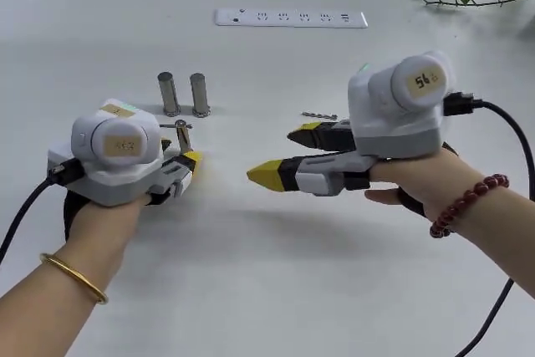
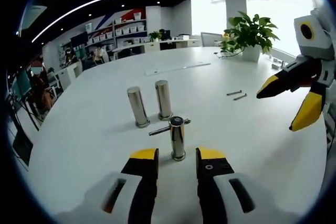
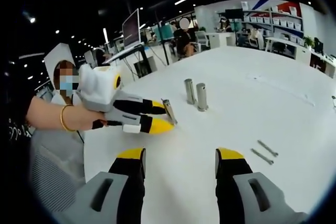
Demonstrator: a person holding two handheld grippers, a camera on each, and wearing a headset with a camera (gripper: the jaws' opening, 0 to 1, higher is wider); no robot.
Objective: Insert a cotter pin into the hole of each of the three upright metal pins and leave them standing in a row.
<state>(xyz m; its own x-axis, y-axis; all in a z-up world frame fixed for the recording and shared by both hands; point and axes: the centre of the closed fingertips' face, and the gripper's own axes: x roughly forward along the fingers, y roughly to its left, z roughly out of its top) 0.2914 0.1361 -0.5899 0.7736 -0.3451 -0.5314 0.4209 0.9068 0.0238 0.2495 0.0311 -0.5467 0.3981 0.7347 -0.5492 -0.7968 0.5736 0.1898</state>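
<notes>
Before the left gripper (image 2: 177,154) stands a shiny metal pin (image 2: 177,139), cotter pin (image 2: 159,129) inserted.

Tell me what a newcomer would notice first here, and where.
The left gripper and the right gripper, yellow-tipped and open, face each other over the white table. Just ahead of the left one stands a metal pin with a cotter pin through its top; two bare pins stand behind it.
</notes>
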